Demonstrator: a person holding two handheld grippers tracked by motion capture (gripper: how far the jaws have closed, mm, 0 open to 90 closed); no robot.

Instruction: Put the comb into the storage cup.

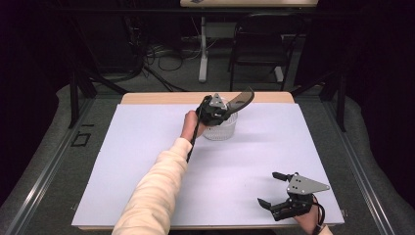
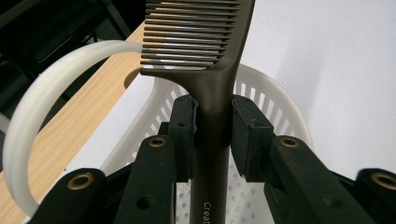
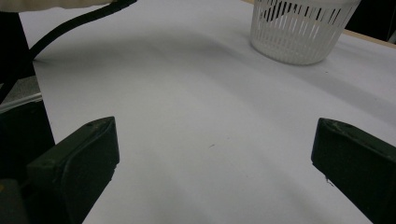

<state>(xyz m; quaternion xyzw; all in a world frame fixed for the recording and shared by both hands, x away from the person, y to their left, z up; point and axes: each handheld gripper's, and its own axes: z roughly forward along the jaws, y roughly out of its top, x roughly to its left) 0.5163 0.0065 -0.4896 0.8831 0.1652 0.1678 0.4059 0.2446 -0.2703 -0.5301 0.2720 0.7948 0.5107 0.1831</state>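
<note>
A dark brown comb is clamped by its handle between the pads of my left gripper, teeth end pointing away. In the high view the left gripper hovers just over the white slotted basket with the comb sticking out up and to the right. The basket's rim and its curved white handle lie directly beneath the jaws. My right gripper rests near the table's front right corner, jaws wide apart with nothing between them; its fingertips frame bare white surface.
A white sheet covers the wooden table. The basket stands far off in the right gripper view. A black cable trails along the left forearm. A dark chair and cables sit on the floor behind the table.
</note>
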